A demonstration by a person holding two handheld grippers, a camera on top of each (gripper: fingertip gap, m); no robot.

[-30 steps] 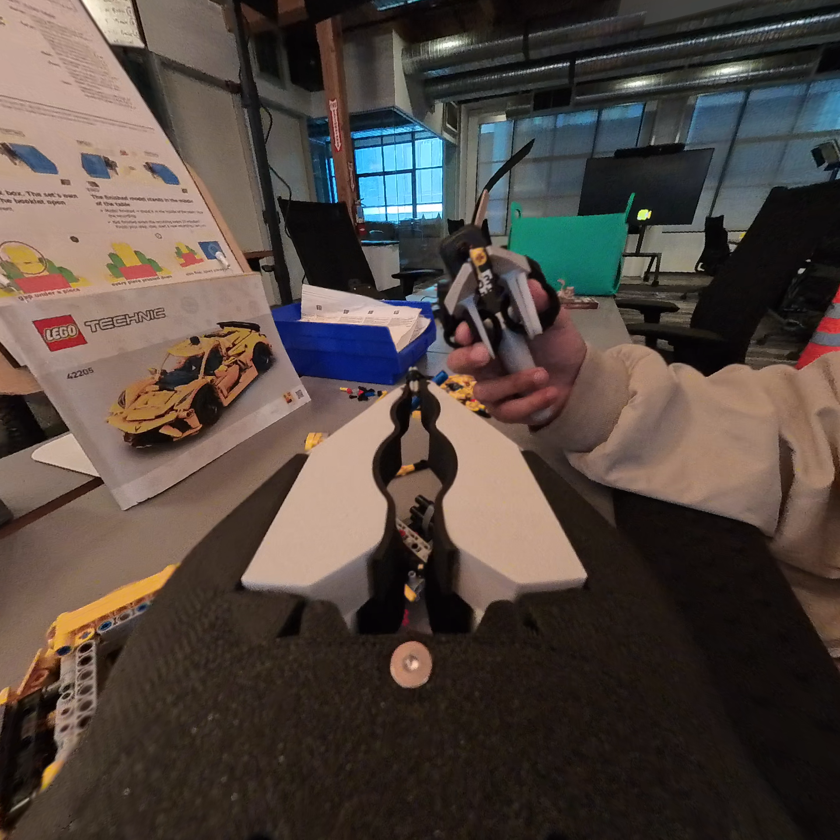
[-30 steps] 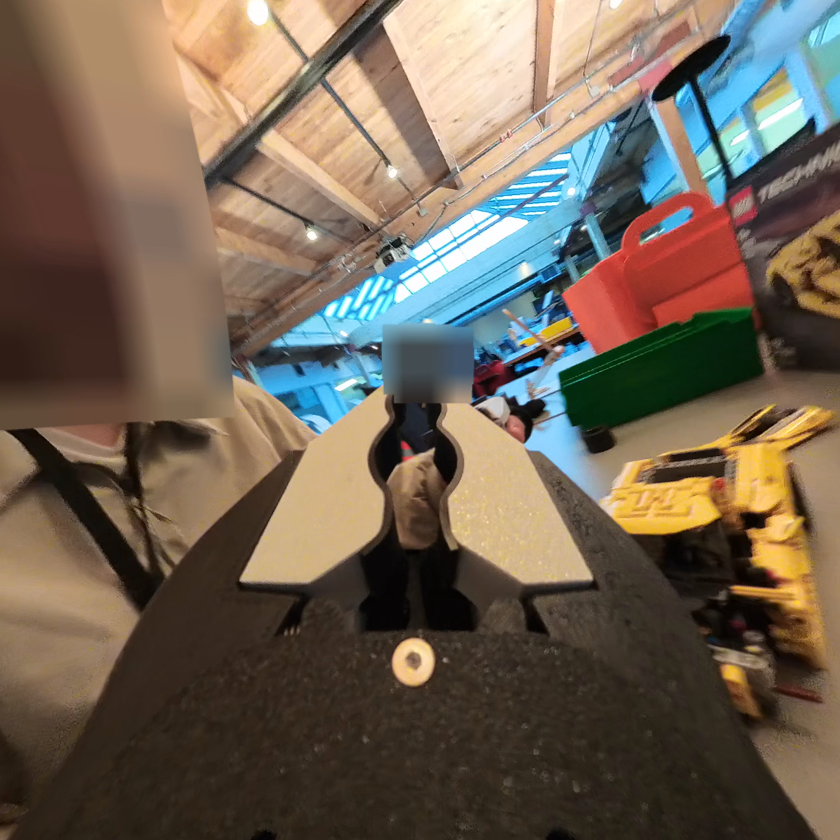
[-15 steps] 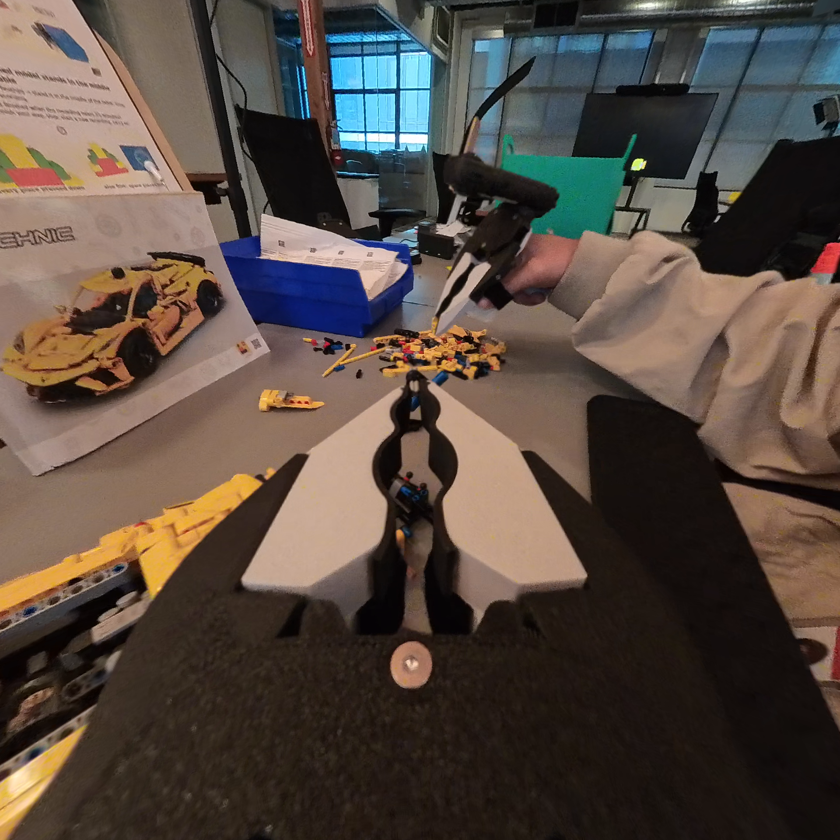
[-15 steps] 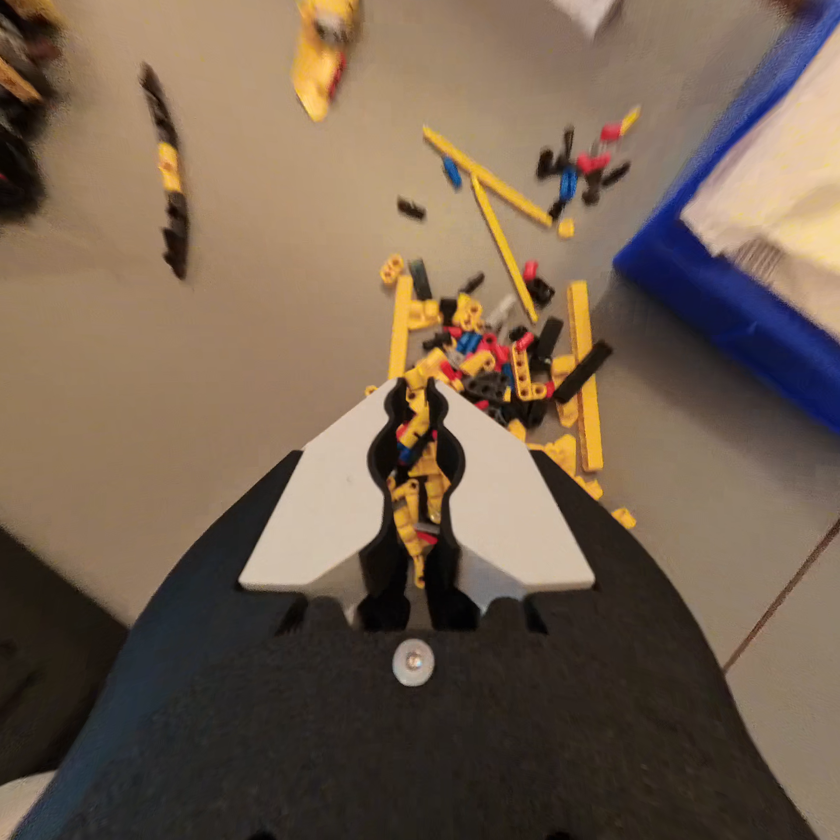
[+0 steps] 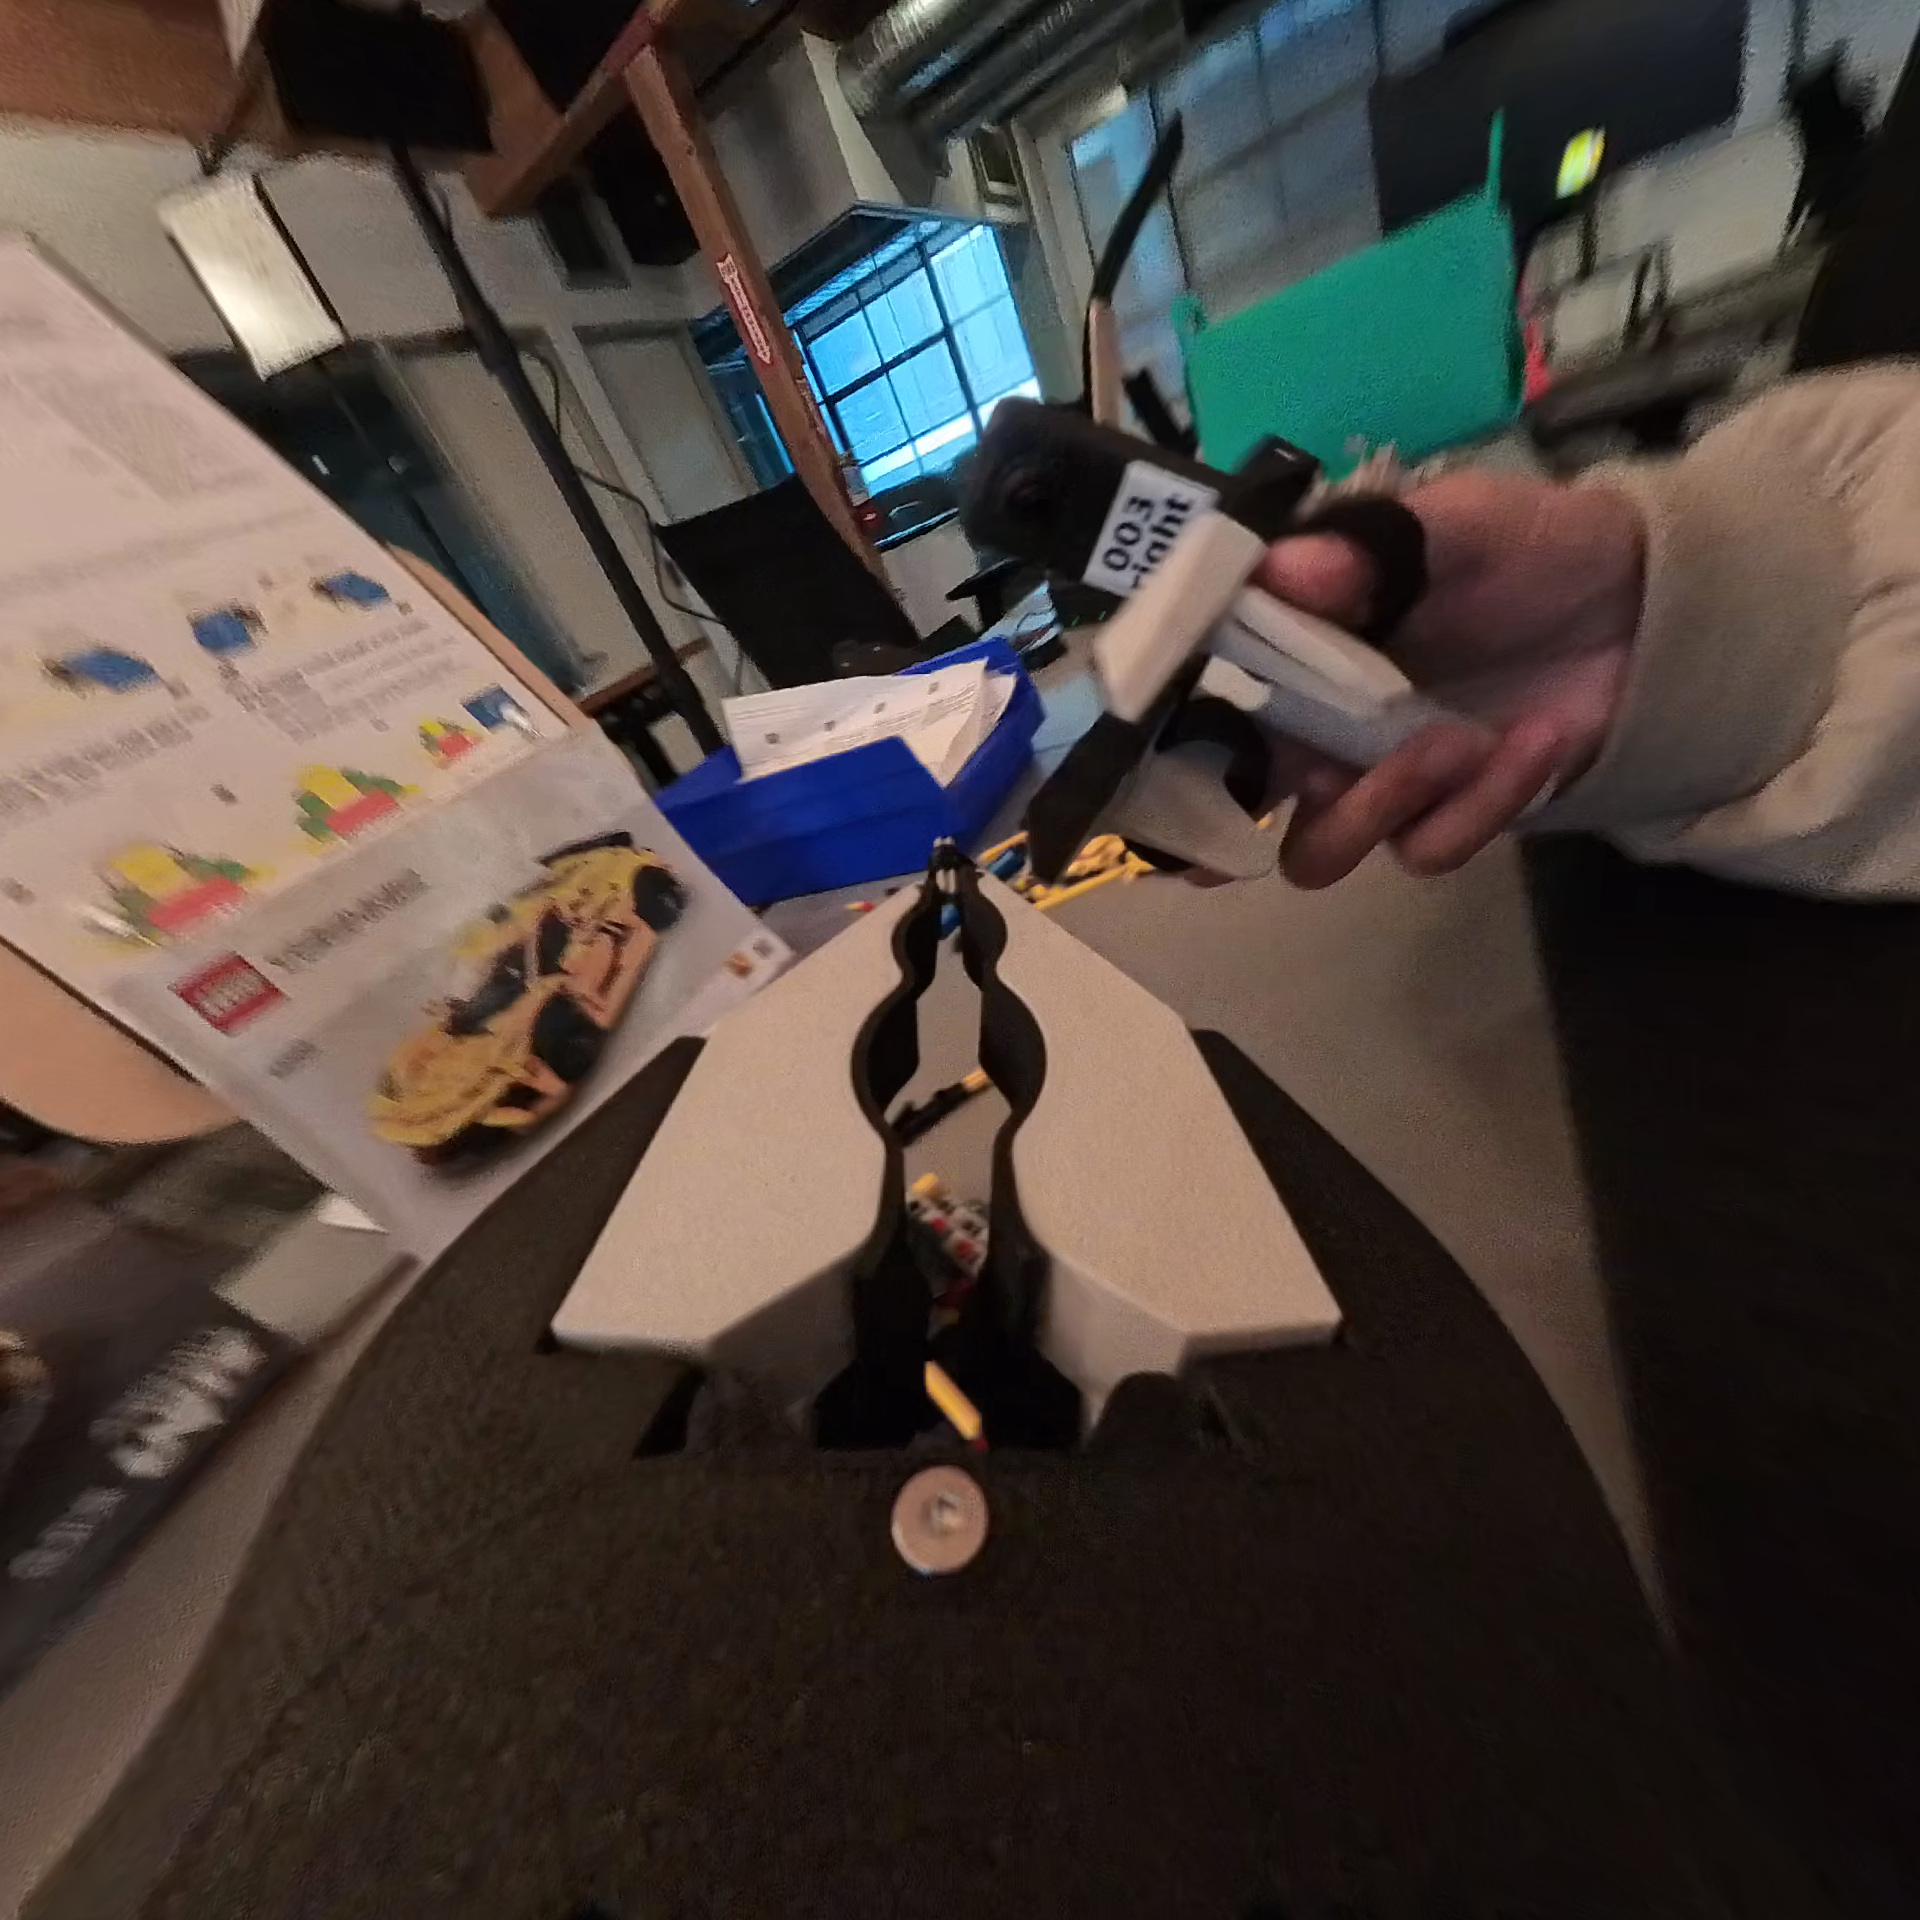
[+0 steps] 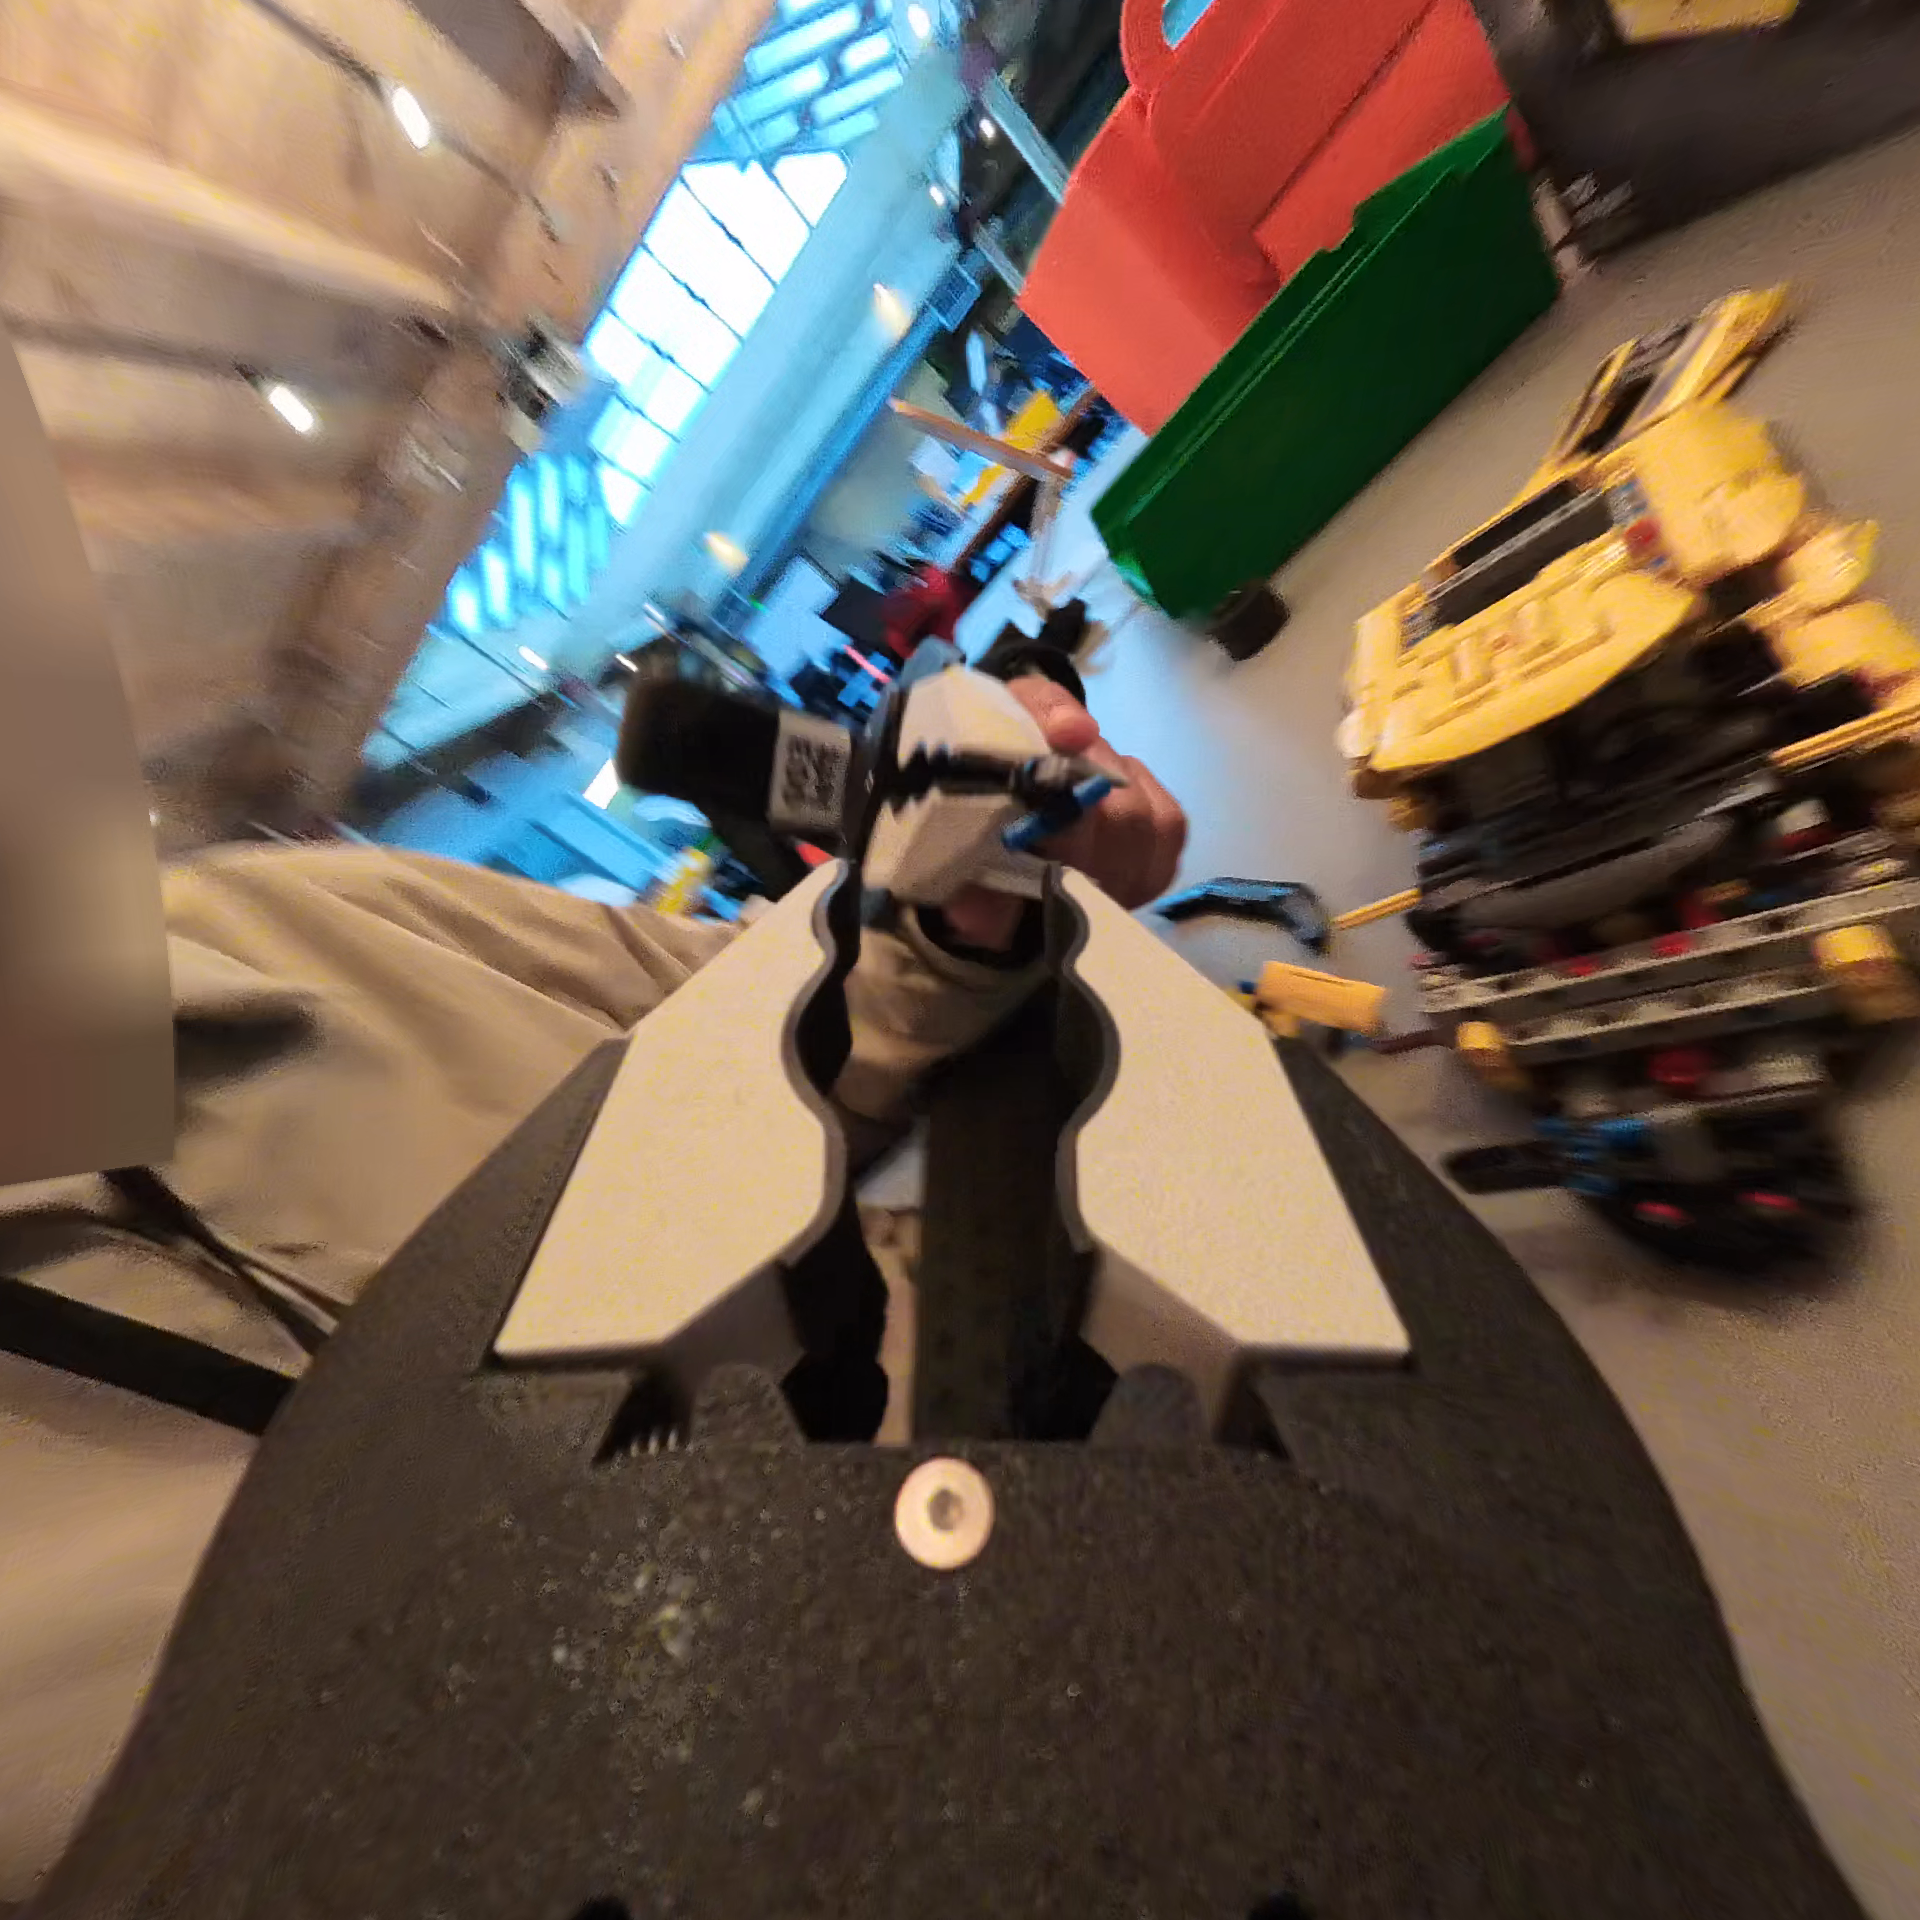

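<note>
My left gripper [image 5: 948,883]: fingers closed on a small black-and-blue toy pin [image 6: 1049,805], held above the grey worktop [image 5: 1299,997].
My right gripper [image 6: 945,904]: fingers apart, empty, just beside the left one.
Yellow brick-built model car [image 6: 1621,665]: on the worktop, right.
Blue plastic bin [image 5: 831,800] holding papers: far.

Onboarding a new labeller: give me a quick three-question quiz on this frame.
1. True or false: the right tongs are open.
2. What do the left tongs grip? A) blue piece B) red wheel C) sheet of paper
3. Fill in: the papers sit in a ___ bin.
Key: 1 true; 2 A; 3 blue.
</note>
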